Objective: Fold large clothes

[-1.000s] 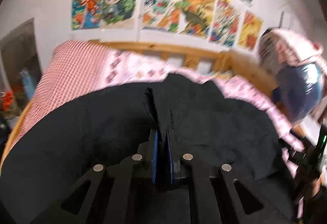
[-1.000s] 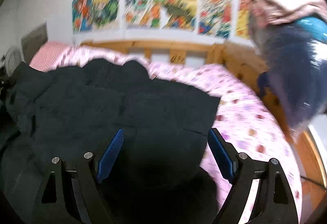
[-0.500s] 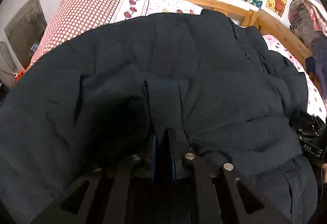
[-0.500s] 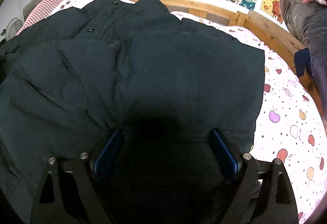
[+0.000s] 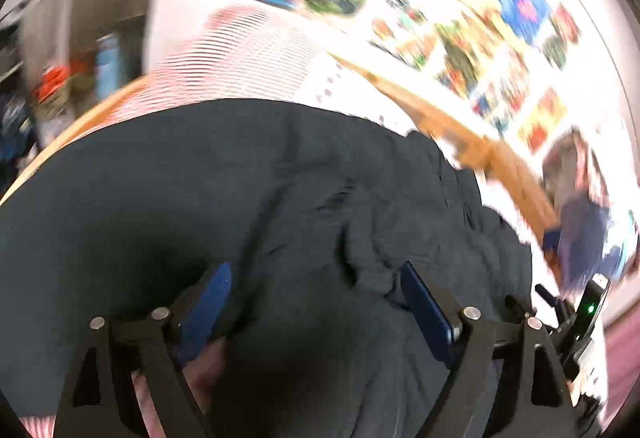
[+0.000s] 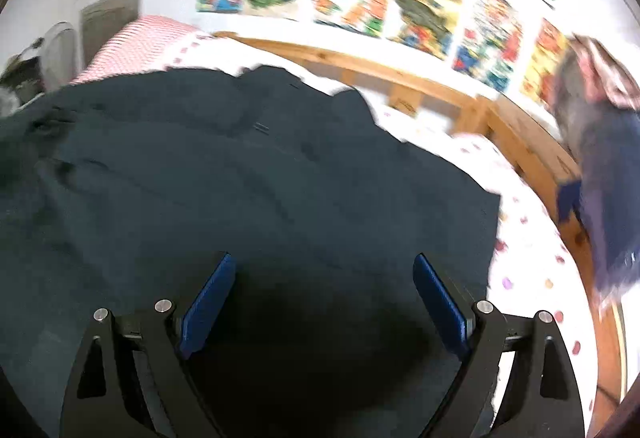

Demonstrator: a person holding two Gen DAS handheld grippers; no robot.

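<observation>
The dark coat (image 6: pixel 248 190) lies spread on the bed (image 6: pixel 532 238), covering most of it from the near edge toward the wooden headboard rail (image 6: pixel 432 82). Both views are blurred. The left tool (image 5: pixel 316 302) has its jaws spread wide, gripping nothing, with cloth bunched just beyond them; the right tool (image 6: pixel 324 302) is likewise released above flat fabric. This looks like a pause between folds. The next move probably calls for choosing a fresh edge or sleeve, likely at the near edge, and closing on it. The coat's long axis seems to run from near edge to headboard, collar end farthest away.
</observation>
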